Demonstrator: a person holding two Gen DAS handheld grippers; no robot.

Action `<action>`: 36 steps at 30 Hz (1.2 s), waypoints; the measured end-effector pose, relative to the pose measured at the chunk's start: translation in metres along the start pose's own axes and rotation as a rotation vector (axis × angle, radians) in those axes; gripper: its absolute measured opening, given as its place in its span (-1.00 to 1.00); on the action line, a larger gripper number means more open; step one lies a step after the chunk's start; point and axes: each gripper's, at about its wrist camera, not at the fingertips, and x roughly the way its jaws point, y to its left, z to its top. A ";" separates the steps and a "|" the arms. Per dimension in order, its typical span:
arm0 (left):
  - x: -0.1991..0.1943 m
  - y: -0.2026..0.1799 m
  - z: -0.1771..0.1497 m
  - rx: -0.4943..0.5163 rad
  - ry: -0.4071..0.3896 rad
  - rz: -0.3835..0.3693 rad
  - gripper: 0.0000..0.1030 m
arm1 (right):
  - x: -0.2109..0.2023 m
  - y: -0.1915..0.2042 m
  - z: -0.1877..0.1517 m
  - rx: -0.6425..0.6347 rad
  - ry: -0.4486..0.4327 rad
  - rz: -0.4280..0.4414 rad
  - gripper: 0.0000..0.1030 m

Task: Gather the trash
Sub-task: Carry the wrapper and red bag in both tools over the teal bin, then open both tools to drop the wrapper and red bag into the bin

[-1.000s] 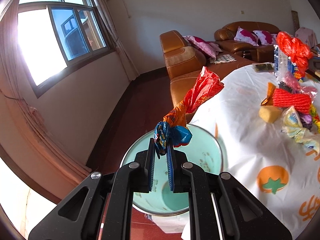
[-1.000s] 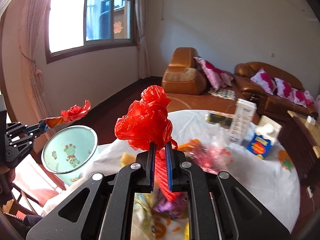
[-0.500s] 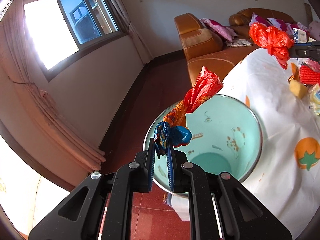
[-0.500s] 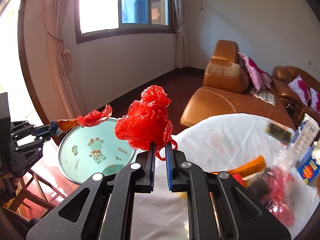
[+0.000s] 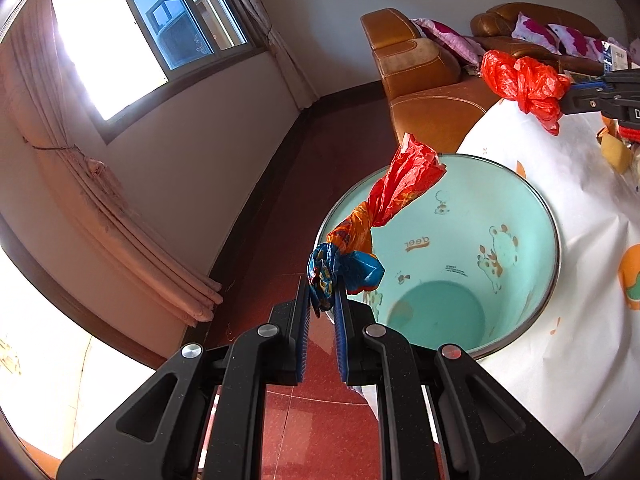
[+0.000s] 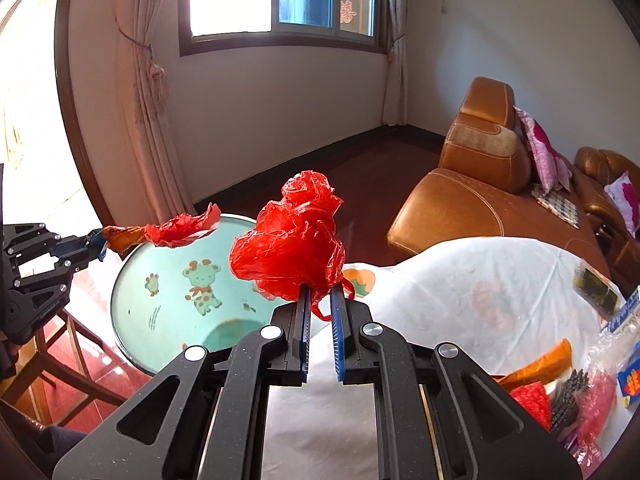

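My left gripper (image 5: 322,286) is shut on a twisted snack wrapper (image 5: 384,204), blue at the pinched end and red-orange at the free end, which reaches out over the rim of a mint-green bin (image 5: 520,216) with cartoon animals inside. From the right wrist view the same wrapper (image 6: 176,231) hangs over the bin (image 6: 168,292), held by the left gripper (image 6: 98,245). My right gripper (image 6: 320,294) is shut on a crumpled red plastic bag (image 6: 292,248), above the table edge just right of the bin. That bag (image 5: 524,80) and right gripper (image 5: 576,88) show beyond the bin.
A round table with a white fruit-print cloth (image 6: 460,280) sits right of the bin and carries several more wrappers and cartons (image 6: 568,392). Brown leather sofas (image 6: 472,184) with pink cushions stand behind. A window and curtains (image 6: 140,92) fill the far wall. The floor is red tile.
Both grippers swung toward the bin. The left one moved in and tilted down, so the bin's inside now fills its view. The right one carried the red bag leftward off the table's trash pile.
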 end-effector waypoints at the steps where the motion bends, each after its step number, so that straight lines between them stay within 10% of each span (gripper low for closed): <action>1: 0.000 0.000 -0.001 0.004 0.000 0.004 -0.79 | 0.002 0.001 0.000 -0.007 0.004 0.002 -0.80; 22: 0.001 0.000 0.001 0.019 0.000 0.016 -0.72 | 0.017 0.037 -0.003 -0.157 0.039 0.041 -0.78; 26: -0.001 0.000 0.002 0.012 -0.007 0.017 -0.44 | 0.018 0.040 -0.004 -0.159 0.039 0.061 -0.39; 36: -0.003 -0.004 0.003 0.018 -0.018 0.016 -0.30 | 0.014 0.044 -0.002 -0.158 0.031 0.049 -0.31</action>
